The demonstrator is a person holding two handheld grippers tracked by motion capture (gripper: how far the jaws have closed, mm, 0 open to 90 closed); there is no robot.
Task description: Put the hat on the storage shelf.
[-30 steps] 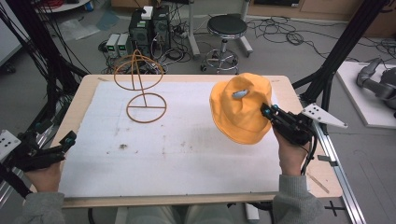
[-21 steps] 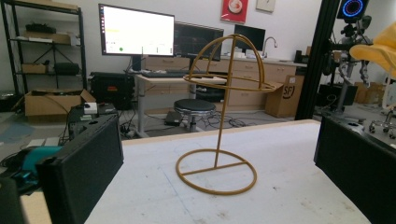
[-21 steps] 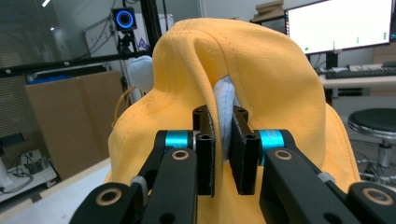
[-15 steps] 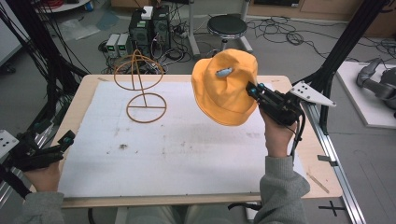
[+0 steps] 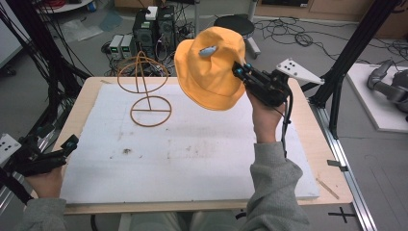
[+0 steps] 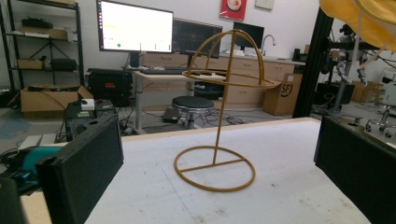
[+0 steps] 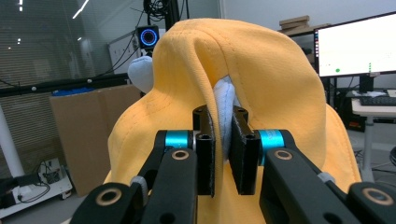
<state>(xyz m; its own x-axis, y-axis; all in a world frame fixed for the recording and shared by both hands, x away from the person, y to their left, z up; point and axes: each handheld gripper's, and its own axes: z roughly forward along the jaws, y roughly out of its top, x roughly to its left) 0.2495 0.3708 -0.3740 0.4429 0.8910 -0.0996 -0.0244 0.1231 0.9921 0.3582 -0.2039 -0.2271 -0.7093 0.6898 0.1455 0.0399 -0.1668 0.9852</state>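
Note:
A yellow bucket hat (image 5: pixel 210 67) hangs in the air over the far side of the table, pinched at its brim by my right gripper (image 5: pixel 239 69). In the right gripper view the jaws are shut on a fold of the hat (image 7: pixel 261 74) with its white lining between the pads. A gold wire hat stand (image 5: pixel 146 89) rises upright on the white mat at the far left, to the left of the hat. My left gripper (image 5: pixel 71 143) rests at the near left edge, jaws open with nothing between them, facing the stand (image 6: pixel 219 116).
A white foam mat (image 5: pixel 192 149) covers the wooden table (image 5: pixel 317 144). Black frame posts (image 5: pixel 346 62) flank the right side. A round stool (image 5: pixel 233 23) and computer boxes (image 5: pixel 154 24) sit on the floor beyond the far edge.
The right gripper has carried the hat up and to the left, from the right side of the table toward the stand. The left gripper has stayed put.

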